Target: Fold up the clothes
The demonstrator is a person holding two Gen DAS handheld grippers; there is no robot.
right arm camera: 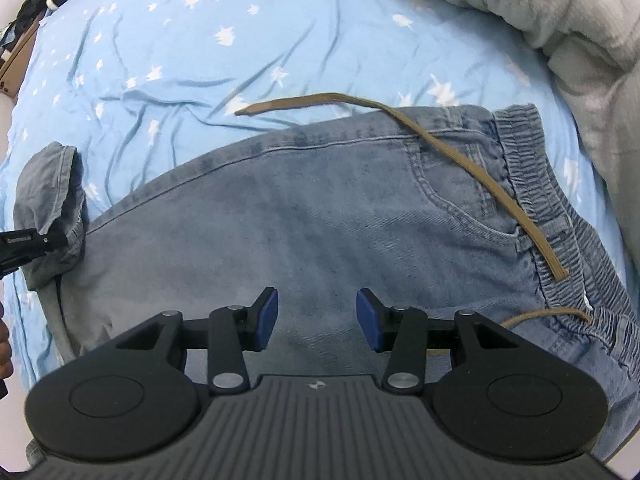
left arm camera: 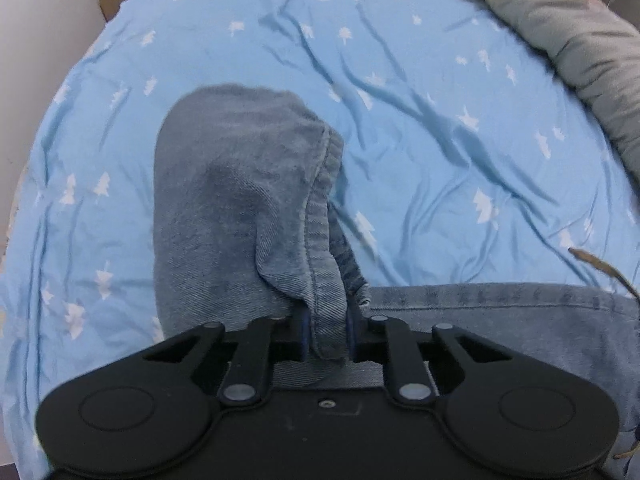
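Left wrist view: jeans [left arm camera: 240, 208] on bedsheet [left arm camera: 440, 140], leg hem pinched in left gripper [left arm camera: 327, 332]. Right gripper [right arm camera: 317, 320] jaws apart over the thigh. Step: folding leg; next, probably carry hem toward waistband [right arm camera: 536, 184].

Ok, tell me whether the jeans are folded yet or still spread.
Partly folded. The left claw, shut on the jeans, holds the leg end bunched up, while the waistband half lies flat on the bedsheet.
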